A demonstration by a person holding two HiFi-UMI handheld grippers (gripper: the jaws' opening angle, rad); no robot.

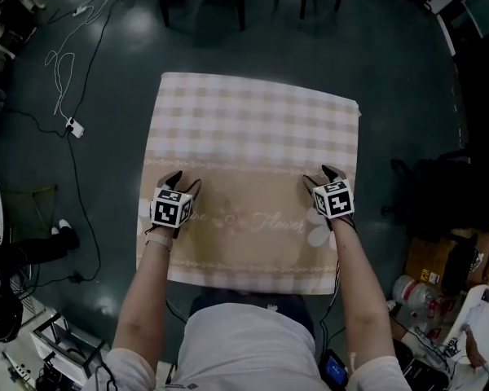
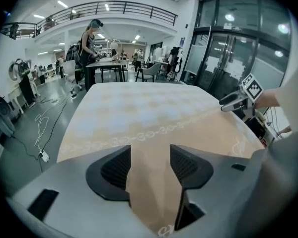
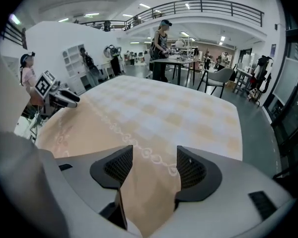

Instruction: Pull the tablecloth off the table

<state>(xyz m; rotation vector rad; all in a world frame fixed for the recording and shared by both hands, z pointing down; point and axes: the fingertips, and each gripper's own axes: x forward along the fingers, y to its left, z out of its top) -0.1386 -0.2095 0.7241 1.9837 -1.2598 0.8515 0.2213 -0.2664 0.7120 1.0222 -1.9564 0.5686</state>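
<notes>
A beige and white checked tablecloth (image 1: 253,129) with a tan flowered border covers the square table, its near edge hanging toward me. My left gripper (image 1: 183,181) rests on the tan band at the left and my right gripper (image 1: 319,176) on the same band at the right. In the left gripper view the left gripper (image 2: 150,165) stands open, with a low ridge of tan cloth (image 2: 149,177) lying between its pads. The right gripper (image 3: 154,167) is open as well, a raised fold of cloth (image 3: 151,192) between its pads. Each gripper shows in the other's view: the right gripper (image 2: 233,102), the left gripper (image 3: 64,99).
Cables (image 1: 65,80) and a power strip (image 1: 75,127) lie on the dark floor at the left. Chair legs (image 1: 204,6) stand beyond the table's far edge. Boxes (image 1: 428,259) and clutter sit at the right. A person (image 2: 87,43) stands at a distant table.
</notes>
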